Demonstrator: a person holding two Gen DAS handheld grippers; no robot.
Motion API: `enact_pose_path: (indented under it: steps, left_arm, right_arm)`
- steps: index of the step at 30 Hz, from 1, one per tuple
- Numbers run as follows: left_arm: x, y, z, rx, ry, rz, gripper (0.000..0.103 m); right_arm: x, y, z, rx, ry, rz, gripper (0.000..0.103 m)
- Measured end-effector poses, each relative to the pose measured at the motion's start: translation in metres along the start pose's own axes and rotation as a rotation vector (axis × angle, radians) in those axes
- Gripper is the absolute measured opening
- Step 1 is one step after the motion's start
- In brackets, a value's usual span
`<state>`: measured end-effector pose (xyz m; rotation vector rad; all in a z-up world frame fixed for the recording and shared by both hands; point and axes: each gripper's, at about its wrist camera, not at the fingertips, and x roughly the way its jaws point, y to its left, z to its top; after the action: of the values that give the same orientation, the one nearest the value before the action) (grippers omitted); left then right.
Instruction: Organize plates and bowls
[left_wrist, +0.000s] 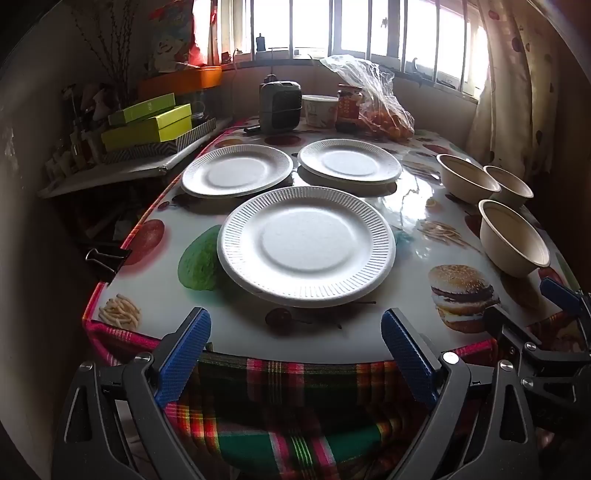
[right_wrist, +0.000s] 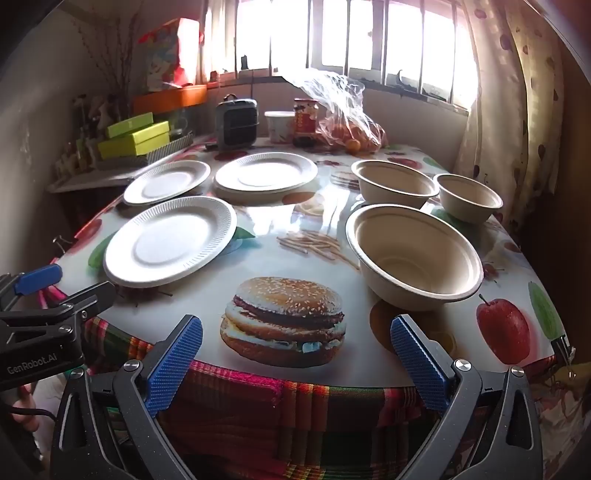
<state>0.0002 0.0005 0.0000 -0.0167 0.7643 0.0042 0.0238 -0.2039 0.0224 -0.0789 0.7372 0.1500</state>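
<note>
While nothing has been stacked yet, three white foam plates lie apart on the left half of the table (left_wrist: 155, 302): the nearest plate (left_wrist: 306, 245) toward the front edge, the far-left plate (left_wrist: 237, 170) by the left edge, and the far plate (left_wrist: 349, 160) further back toward the middle. That far plate seems to rest on another one, though I cannot be sure. Along the right edge stand three beige bowls, all upright and empty: the near bowl (right_wrist: 413, 253), the middle bowl (right_wrist: 393, 182) behind it, and the small bowl (right_wrist: 468, 195) closest to the right edge. None of them touches another.

So I'd judge the job barely begun; gathering plates into one pile and nesting bowls is all still to do.

Both tools hang off the front edge, over the plaid cloth. The left gripper (left_wrist: 295, 354) faces the nearest plate with its blue fingers spread wide and nothing between them; the right gripper (right_wrist: 295, 358) faces the near bowl, likewise wide apart and empty.

At the back edge sit a dark heater (left_wrist: 280, 107), a paper tub (left_wrist: 319, 110), a jar (left_wrist: 349, 107) and a plastic bag of oranges (left_wrist: 384, 110), well clear of the work. Green boxes (left_wrist: 147, 123) crowd a shelf beside the left edge. Nothing blocks the reach to plate or bowl.
</note>
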Motion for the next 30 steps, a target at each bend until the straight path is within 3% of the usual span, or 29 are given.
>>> enact_pose_path:
  steps: [8,13,30]
  left_arm:
    - [0.0,0.005,0.003,-0.004,0.014,0.006,0.094]
    - [0.005,0.002,0.003,0.001,0.051,0.087,0.094]
    - [0.004,0.0,0.009,-0.007,0.036,0.018,0.094]
  right_arm:
    - [0.005,-0.001,0.002,0.009,-0.001,0.015,0.103]
    - [0.011,0.0,0.006,0.01,-0.003,0.034,0.103]
    - [0.014,-0.001,0.01,0.011,-0.007,0.059,0.103]
